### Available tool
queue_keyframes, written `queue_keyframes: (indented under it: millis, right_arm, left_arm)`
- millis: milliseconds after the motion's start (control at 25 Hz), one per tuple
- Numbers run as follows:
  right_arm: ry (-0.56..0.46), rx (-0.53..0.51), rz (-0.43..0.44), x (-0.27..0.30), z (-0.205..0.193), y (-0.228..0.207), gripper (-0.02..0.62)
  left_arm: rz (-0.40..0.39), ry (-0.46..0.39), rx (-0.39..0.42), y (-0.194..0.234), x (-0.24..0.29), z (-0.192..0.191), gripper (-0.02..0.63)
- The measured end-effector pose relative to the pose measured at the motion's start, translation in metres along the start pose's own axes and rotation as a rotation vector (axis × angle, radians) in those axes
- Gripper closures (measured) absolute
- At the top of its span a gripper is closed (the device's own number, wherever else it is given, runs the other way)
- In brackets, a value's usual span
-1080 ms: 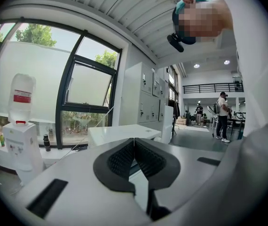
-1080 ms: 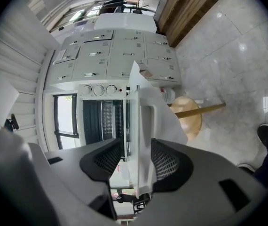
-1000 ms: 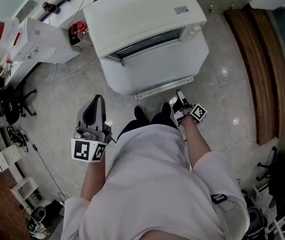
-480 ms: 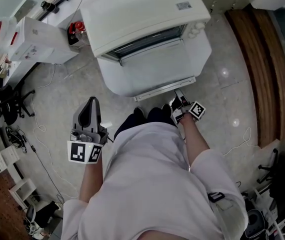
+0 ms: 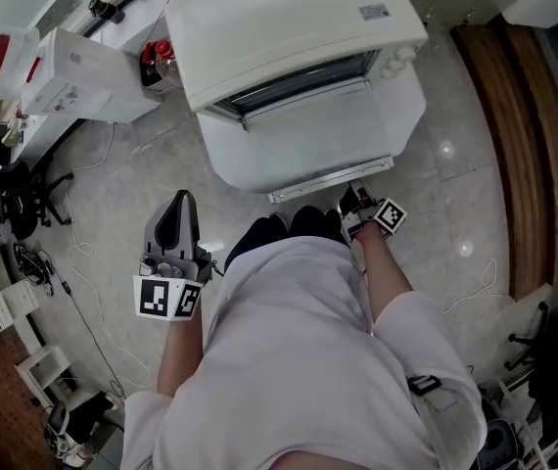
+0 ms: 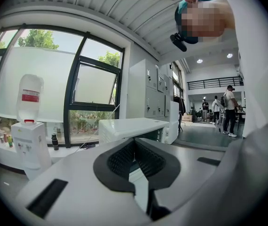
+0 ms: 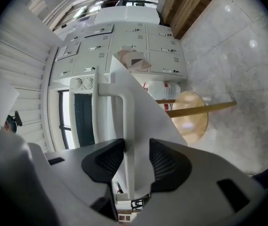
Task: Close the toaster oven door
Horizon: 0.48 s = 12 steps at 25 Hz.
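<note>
A white toaster oven (image 5: pixel 289 27) stands in front of me with its door (image 5: pixel 308 135) folded down towards me. My right gripper (image 5: pixel 357 202) is at the door's front edge. In the right gripper view the door handle (image 7: pixel 120 126) fills the gap between the pads, and the right gripper (image 7: pixel 136 161) is shut on it; its jaws have just been closing. My left gripper (image 5: pixel 183 199) hangs off to the left, well apart from the oven. In the left gripper view the left gripper (image 6: pixel 135 142) is shut and empty, with the oven (image 6: pixel 134 126) ahead of it.
White boxes (image 5: pixel 73 76) stand left of the oven. A water dispenser (image 6: pixel 28 140) stands by the window. Grey lockers (image 7: pixel 124 46) and a round wooden table (image 7: pixel 190 112) lie beyond the door. My shoes (image 5: pixel 294 225) are just below the door's edge. A wooden floor strip (image 5: pixel 514 135) runs at right.
The right gripper has come up to the door's front edge and now sits at the handle. The left gripper has sunk a little and stayed off to the left.
</note>
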State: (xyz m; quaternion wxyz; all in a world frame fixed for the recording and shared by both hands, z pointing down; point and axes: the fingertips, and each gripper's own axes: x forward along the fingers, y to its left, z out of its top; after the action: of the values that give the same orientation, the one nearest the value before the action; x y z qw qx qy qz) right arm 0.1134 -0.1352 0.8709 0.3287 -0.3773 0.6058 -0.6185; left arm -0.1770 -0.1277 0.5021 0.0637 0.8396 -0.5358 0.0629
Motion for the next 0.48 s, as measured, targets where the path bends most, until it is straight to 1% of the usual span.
queue_keyframes:
  millis: [160, 200, 280, 320, 400, 480]
  right_arm:
    - [0.007, 0.01, 0.049, 0.006, -0.005, 0.007, 0.438]
    - [0.01, 0.01, 0.05, 0.007, -0.006, 0.008, 0.452]
    - [0.009, 0.012, 0.043, 0.01, -0.007, 0.008, 0.454]
    - [0.006, 0.011, 0.046, 0.011, -0.006, 0.008, 0.463]
    - [0.001, 0.006, 0.063, 0.012, -0.004, 0.01, 0.515]
    - [-0.004, 0.007, 0.073, 0.012, -0.005, 0.011, 0.517]
  left_arm:
    - [0.003, -0.004, 0.005, 0.003, -0.002, 0.001, 0.586]
    - [0.004, -0.005, 0.006, 0.004, -0.002, 0.002, 0.586]
    - [0.009, -0.006, 0.006, 0.006, -0.001, 0.002, 0.586]
    - [0.011, -0.006, 0.005, 0.006, -0.001, 0.002, 0.586]
    - [0.014, -0.007, 0.004, 0.007, -0.001, 0.001, 0.586]
    - [0.015, -0.006, 0.003, 0.007, -0.001, 0.0, 0.586]
